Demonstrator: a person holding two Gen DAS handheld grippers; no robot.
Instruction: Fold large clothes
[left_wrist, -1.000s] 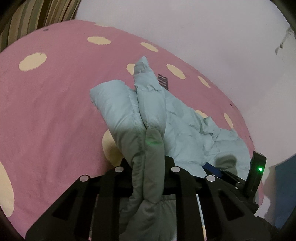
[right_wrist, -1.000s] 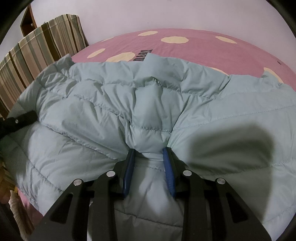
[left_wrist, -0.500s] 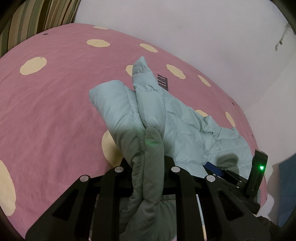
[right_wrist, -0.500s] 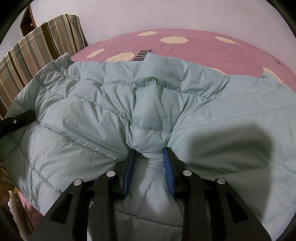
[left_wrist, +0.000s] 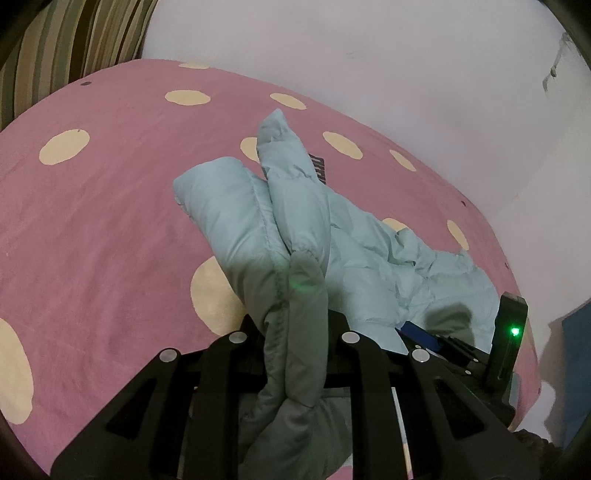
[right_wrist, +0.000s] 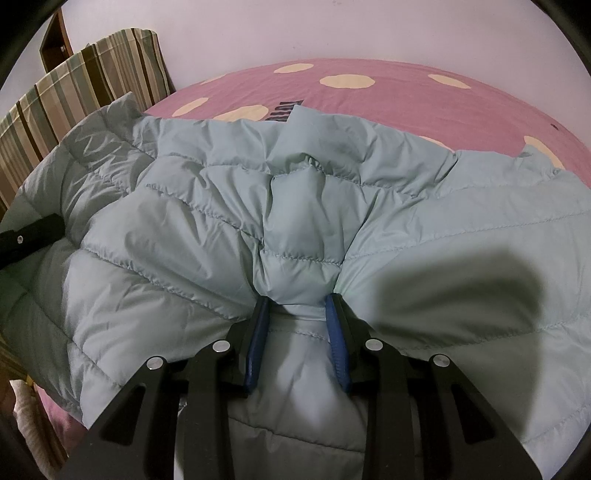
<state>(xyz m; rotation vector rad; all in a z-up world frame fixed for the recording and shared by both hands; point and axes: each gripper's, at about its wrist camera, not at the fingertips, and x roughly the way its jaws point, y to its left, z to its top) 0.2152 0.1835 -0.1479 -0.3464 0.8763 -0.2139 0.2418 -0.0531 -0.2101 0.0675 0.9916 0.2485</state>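
Bed (left_wrist: 92, 229): pink cover with cream dots, fills most of both views; taken here as the landmark. A white wall (left_wrist: 406, 74) rises past its far edge, and striped fabric (right_wrist: 74, 85) in green, brown and cream stands at its head-side corner.

Jacket (right_wrist: 424, 229): pale blue-green, quilted and puffy, lying across the near part of the bed and reaching over its near edge in the right wrist view. In the left wrist view it appears as a thick doubled roll (left_wrist: 258, 221) running up the bed from the near edge, with looser crumpled fabric spread to the right of that roll (two padded layers pressed side by side; which part of the garment they are cannot be told). A dark printed mark (left_wrist: 319, 170) on the bed cover shows just past the jacket's far edge.

Left gripper (left_wrist: 295, 328): at the near edge of the bed, jaws drawn close and clamped on the doubled roll, which bulges above and below the pinch.

Right gripper (right_wrist: 297, 306): also at the near edge, its blue pads (right_wrist: 334, 332) pinching a raised fold of the jacket, quilting puckered towards the grip. A green light (left_wrist: 514, 331) glows on its body.
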